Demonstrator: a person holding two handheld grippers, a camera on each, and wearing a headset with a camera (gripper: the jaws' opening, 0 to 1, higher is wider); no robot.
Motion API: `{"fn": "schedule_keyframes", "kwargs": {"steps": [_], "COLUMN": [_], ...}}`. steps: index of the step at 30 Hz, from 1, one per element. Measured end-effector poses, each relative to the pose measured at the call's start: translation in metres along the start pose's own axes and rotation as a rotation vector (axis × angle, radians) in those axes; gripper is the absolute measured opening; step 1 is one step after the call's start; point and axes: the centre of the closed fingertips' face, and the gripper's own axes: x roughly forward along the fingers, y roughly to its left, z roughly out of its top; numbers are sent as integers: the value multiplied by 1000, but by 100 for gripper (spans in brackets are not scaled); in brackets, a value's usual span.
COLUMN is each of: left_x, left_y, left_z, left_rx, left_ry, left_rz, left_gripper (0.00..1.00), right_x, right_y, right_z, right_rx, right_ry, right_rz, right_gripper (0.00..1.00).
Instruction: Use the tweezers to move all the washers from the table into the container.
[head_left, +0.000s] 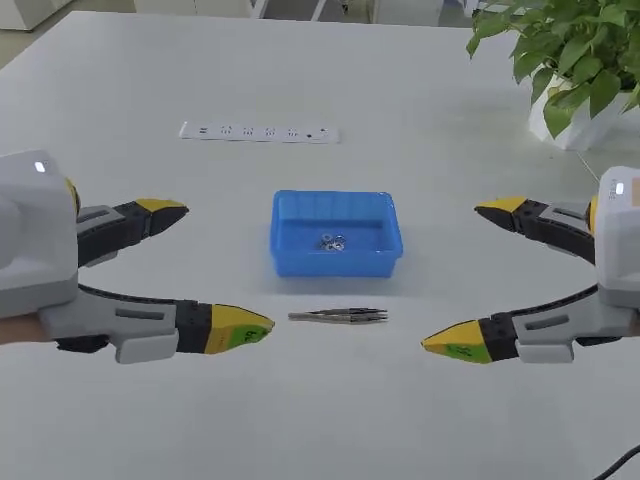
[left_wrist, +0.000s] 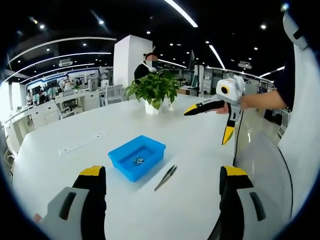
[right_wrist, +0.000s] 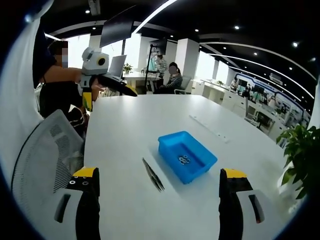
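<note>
— What is seen of the tweezers (head_left: 338, 315)?
— A thin, silvery metal pair is seen lying flat on the white table (head_left: 330, 410), untouched, just in front of the container (head_left: 336, 265), with its length set along the container's near wall.
— And how is the container described?
— It is shown as a shallow blue rectangular tray, open at the top; a small cluster of shiny washers (head_left: 332, 241) is held at the middle of its floor.
— How are the grippers placed?
— The left gripper (head_left: 228, 268) is held above the table to the left of the tray, the right gripper (head_left: 452, 277) to its right; the jaws of each are spread wide, and nothing is gripped.
— What is found farther out?
— A white power strip (head_left: 260, 132) is laid beyond the tray, and a potted plant (head_left: 570, 60) is set at the far right corner
</note>
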Motion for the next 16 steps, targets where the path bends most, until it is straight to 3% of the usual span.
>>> {"fn": "schedule_keyframes", "kwargs": {"steps": [5, 16], "left_x": [0, -4], "left_y": [-3, -2], "left_z": [-4, -12], "left_rx": [-4, -17], "left_ry": [14, 32], "left_rz": [-6, 2], "left_gripper": [100, 100], "right_x": [0, 1], "right_y": [1, 9], "right_z": [5, -2], "right_rx": [0, 14], "right_ry": [-11, 10], "right_rz": [6, 34], "right_gripper": [100, 100]}}
